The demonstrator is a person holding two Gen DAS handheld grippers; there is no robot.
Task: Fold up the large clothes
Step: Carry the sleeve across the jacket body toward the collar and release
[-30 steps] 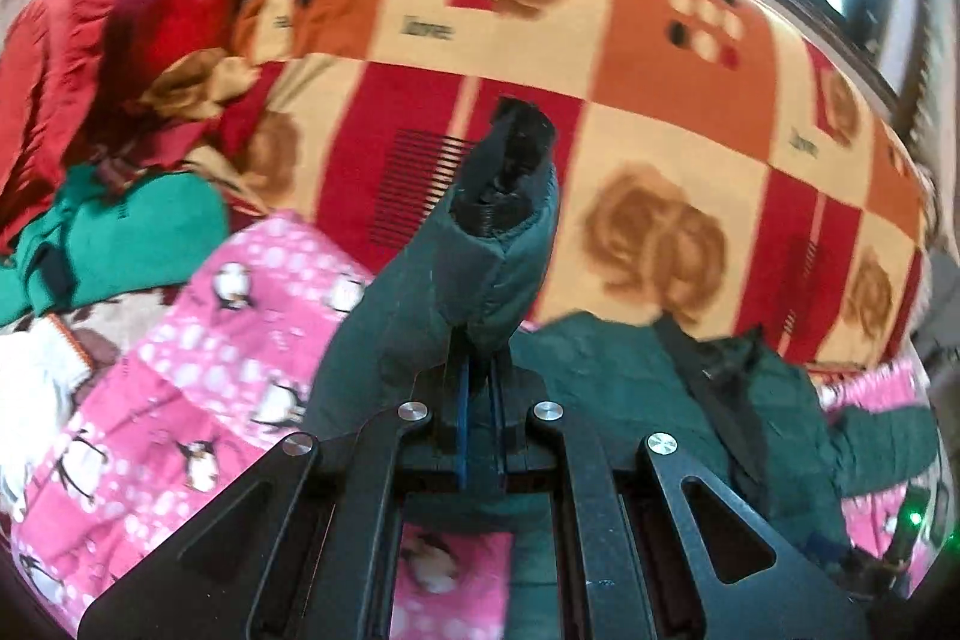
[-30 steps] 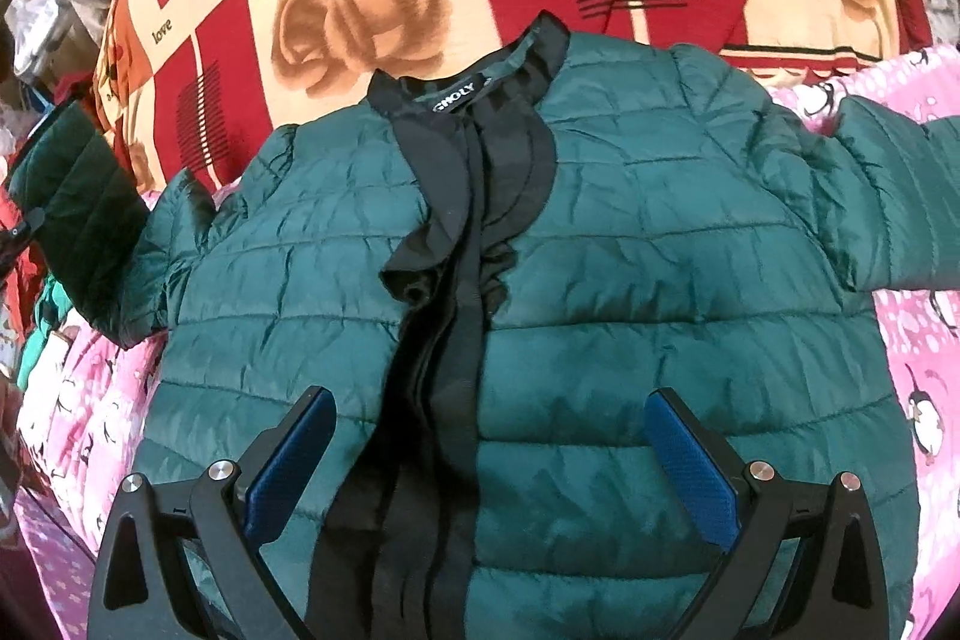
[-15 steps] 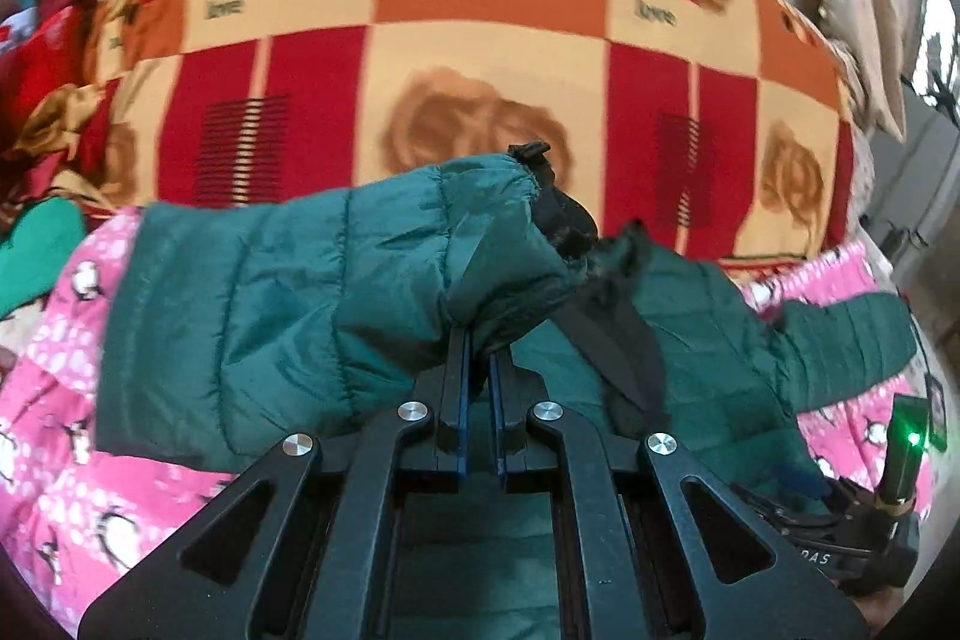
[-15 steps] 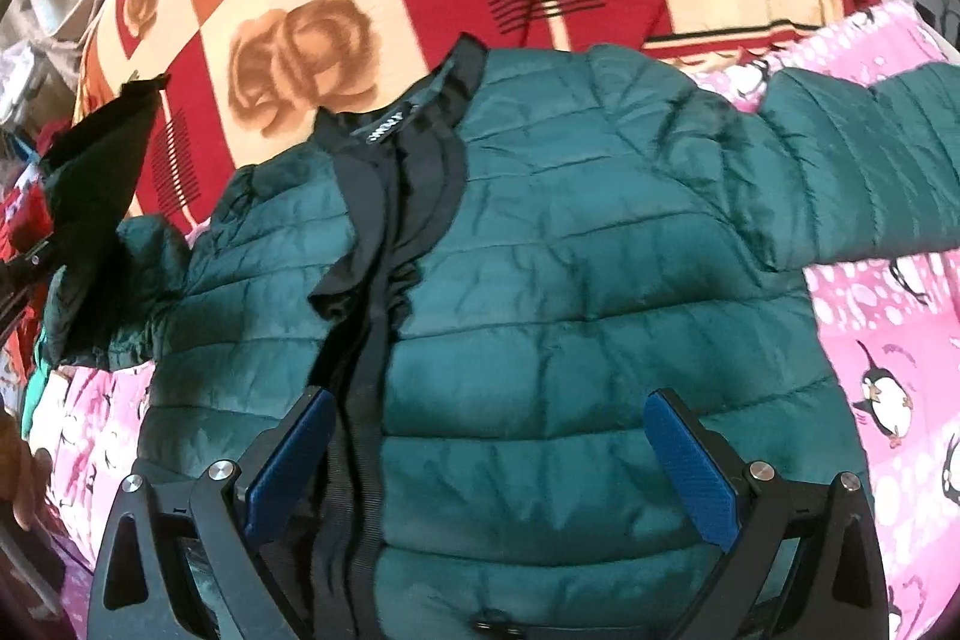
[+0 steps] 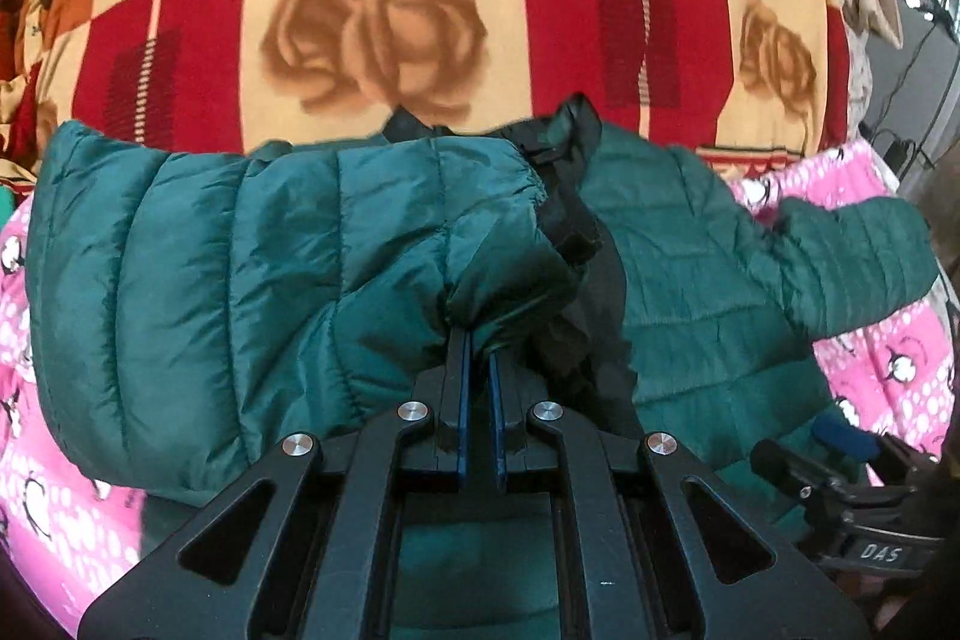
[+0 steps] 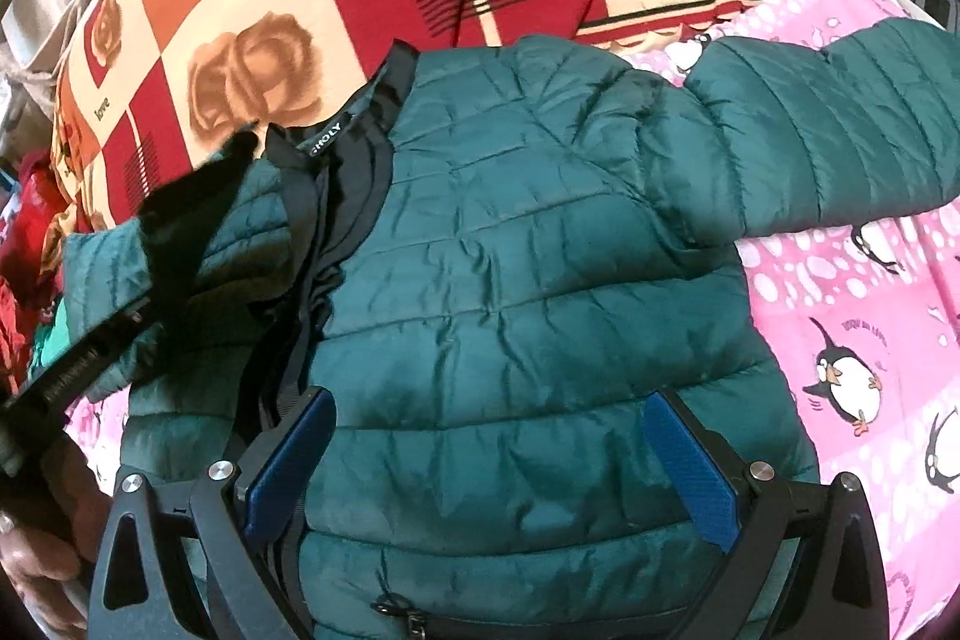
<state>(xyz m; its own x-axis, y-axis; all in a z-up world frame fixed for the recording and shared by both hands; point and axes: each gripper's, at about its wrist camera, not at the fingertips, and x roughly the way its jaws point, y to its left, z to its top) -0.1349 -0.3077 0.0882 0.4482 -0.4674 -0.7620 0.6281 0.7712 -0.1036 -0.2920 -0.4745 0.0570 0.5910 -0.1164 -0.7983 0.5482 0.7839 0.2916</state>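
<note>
The left gripper (image 5: 478, 340), clamped on the cuff of the green jacket's sleeve (image 5: 288, 280), has swung it in across the jacket (image 6: 540, 280) spread on the bed's pink penguin blanket (image 6: 870, 310), starting the fold, while the right gripper (image 6: 492, 466) hovers agape above the hem.

jackets: one, a green puffer (image 6: 540, 280)
sleeves: two, one (image 5: 252, 292) pulled across the front, the other (image 6: 840, 130) lying out flat
blankets: two, a rose-check one (image 5: 384, 10) and a pink penguin one (image 6: 852, 352)
grippers: two, left gripper (image 5: 478, 340) and right gripper (image 6: 489, 454)
full penguins on the pink one in the right view: about two
</note>
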